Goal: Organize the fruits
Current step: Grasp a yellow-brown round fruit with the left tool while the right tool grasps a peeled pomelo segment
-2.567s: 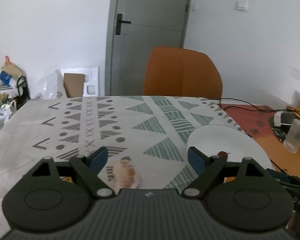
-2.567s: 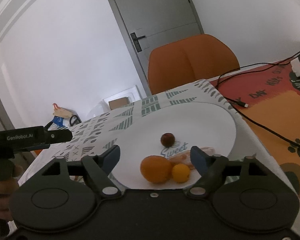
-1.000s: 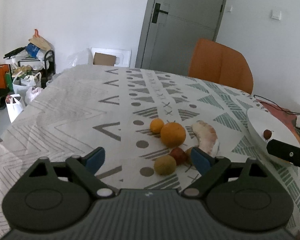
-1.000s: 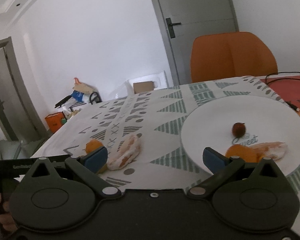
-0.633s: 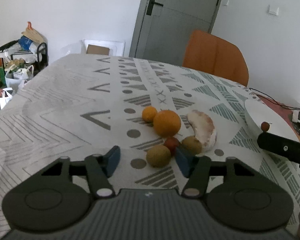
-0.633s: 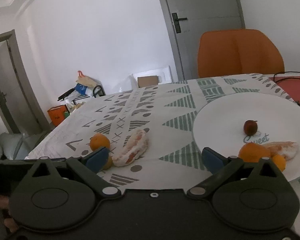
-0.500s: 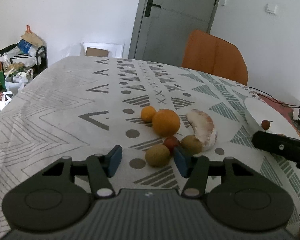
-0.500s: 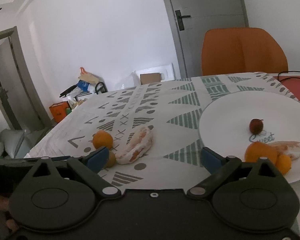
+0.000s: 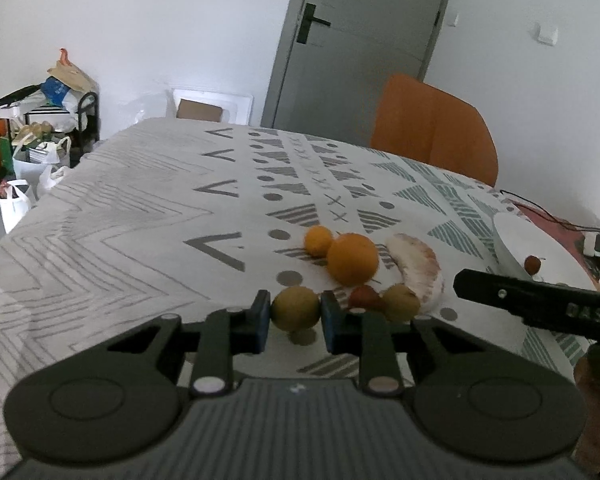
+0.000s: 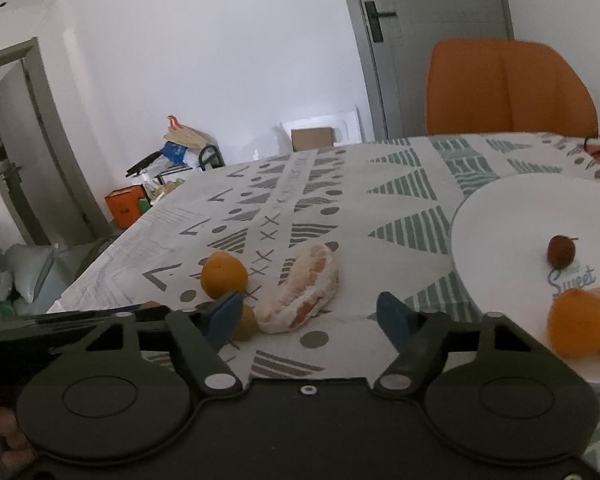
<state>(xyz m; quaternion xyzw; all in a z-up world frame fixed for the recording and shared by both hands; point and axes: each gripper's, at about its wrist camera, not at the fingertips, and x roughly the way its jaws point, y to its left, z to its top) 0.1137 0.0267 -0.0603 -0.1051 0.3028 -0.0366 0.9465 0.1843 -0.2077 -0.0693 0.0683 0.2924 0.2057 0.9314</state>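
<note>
My left gripper (image 9: 292,312) is shut on a brownish-green kiwi (image 9: 295,307) resting on the patterned tablecloth. Just beyond lie a small red fruit (image 9: 363,298), a second kiwi (image 9: 400,302), a big orange (image 9: 352,258), a small orange (image 9: 318,240) and a peeled pomelo segment (image 9: 418,268). My right gripper (image 10: 314,316) is open and empty above the cloth, near the pomelo segment (image 10: 302,288). The white plate (image 10: 516,216) at the right holds a small red fruit (image 10: 561,251) and oranges (image 10: 576,328).
An orange chair (image 9: 434,136) stands behind the table by a grey door (image 9: 360,40). Bags and a rack (image 9: 40,132) are on the floor at left. Cables and a red mat (image 9: 556,224) lie beyond the plate. The right gripper's body (image 9: 532,308) crosses the left view.
My left gripper has moved down to the nearest kiwi and its fingers have closed on it. My right gripper has drifted left, away from the plate, staying open.
</note>
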